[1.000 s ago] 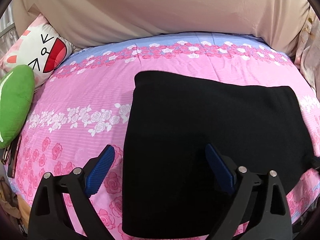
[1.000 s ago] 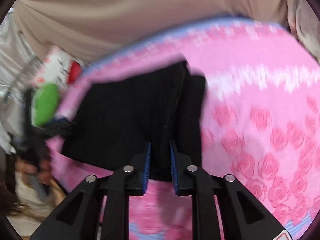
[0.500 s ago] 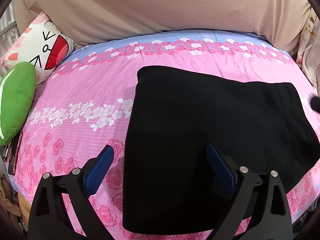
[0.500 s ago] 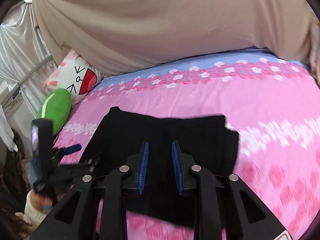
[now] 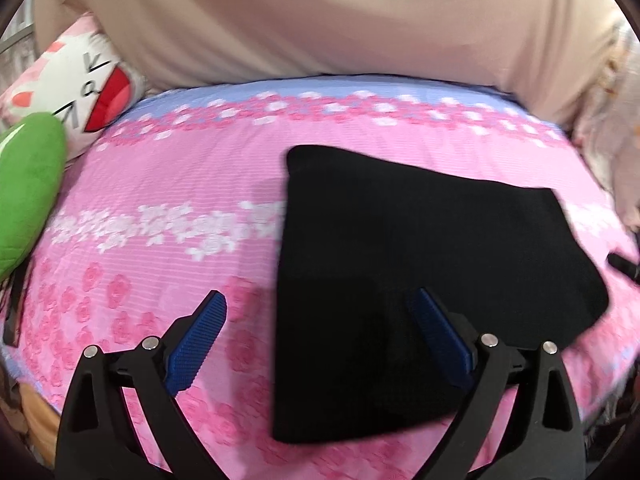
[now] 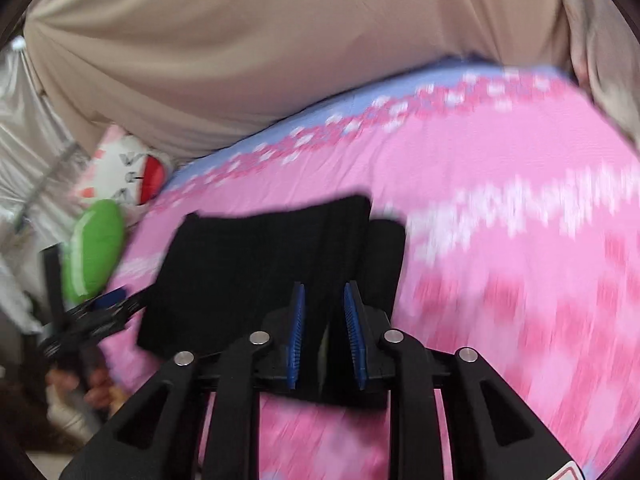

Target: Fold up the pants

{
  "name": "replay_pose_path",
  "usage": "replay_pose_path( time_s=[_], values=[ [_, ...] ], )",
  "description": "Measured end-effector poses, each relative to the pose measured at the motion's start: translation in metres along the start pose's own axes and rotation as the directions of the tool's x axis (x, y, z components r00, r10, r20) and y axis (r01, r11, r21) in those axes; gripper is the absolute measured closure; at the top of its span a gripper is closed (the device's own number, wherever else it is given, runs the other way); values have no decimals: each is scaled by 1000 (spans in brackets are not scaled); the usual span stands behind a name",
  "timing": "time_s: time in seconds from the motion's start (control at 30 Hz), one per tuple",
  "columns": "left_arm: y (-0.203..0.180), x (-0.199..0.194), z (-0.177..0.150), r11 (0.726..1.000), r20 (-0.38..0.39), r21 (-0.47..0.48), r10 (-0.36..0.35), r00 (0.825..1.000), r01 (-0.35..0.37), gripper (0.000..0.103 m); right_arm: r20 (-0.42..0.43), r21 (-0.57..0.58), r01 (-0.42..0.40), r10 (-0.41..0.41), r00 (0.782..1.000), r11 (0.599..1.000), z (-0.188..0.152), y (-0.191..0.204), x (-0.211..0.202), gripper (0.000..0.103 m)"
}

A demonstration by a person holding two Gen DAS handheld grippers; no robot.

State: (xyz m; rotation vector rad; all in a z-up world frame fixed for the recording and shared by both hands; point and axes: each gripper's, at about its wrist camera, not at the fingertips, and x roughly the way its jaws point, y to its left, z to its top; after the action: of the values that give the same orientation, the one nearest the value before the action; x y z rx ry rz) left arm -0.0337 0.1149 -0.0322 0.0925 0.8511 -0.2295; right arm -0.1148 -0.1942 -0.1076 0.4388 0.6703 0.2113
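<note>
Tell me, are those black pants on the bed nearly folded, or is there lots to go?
Nearly done, it seems. The black pants already lie as a compact, flat rectangle on the pink bedsheet. The left tool hangs wide open above their near edge, gripping nothing. The right tool has its blue pads close together; motion blur hides whether they pinch cloth. Perhaps one last fold or smoothing remains.

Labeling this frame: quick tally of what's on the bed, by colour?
Black: 1, the folded pants
Green: 1, the plush cushion
White with pink and red: 1, the cartoon-face pillow
Total: 3, all on the pink floral bedsheet
</note>
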Motion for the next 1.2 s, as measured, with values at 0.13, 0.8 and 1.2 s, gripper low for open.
replay_pose_path(
  time_s=[0.13,0.8,1.2],
  values=[
    [-44,-11,-10,987,-6,111,-115,993,115,6,-55,6,-22,22,998,1000,-27,5,0,65],
    [-95,9,42,918,-23,134,-373,928,372,98,-8,-99,-122,122,992,988,11,39,0,66],
    [-58,-35,75,926,86,93,-375,923,367,98,-137,-209,11,-40,990,978,-3,38,71,91]
  ],
)
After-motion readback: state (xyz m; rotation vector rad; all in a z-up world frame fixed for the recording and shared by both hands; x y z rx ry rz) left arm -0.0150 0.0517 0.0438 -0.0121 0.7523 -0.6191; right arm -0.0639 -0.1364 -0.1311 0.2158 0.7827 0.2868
